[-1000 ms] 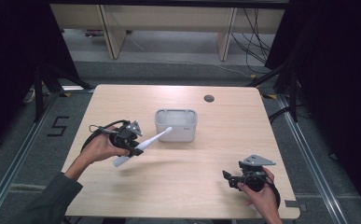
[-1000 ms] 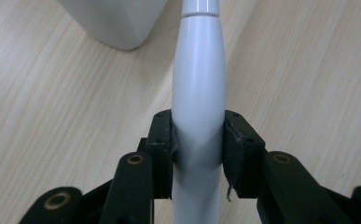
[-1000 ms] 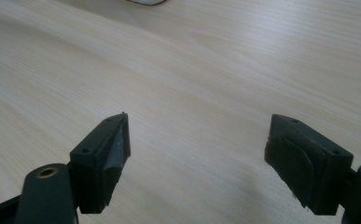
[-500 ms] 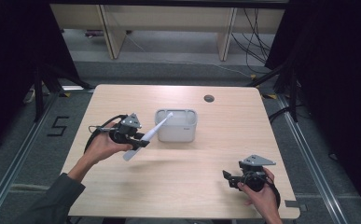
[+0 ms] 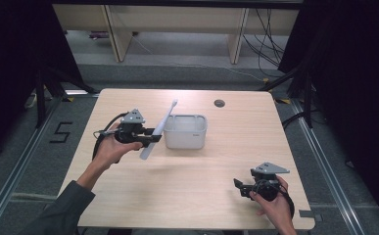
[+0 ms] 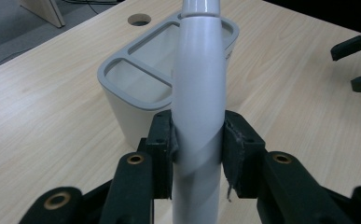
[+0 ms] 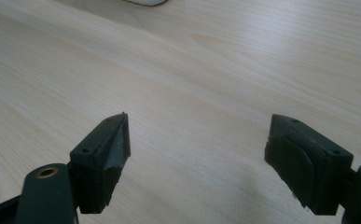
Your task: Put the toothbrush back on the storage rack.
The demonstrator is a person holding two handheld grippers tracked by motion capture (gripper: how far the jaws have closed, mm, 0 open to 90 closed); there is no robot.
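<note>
Toothbrush (image 5: 158,129) tilted steeper, clamped by left gripper (image 5: 150,138); right gripper (image 5: 239,188) agape over wooden table (image 5: 197,171)

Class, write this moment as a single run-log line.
left gripper: shut on toothbrush, tilted beside holder | right gripper: open, empty, above table | toothbrush not yet in holder

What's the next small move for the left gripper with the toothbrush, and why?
Probably carry it a little further toward the grey holder and finish uprighting it. The left gripper is shut on the white toothbrush, which is tilted, lifted off the table, just beside the holder's left wall, not yet over a compartment. The right gripper rests open, far off.
</note>
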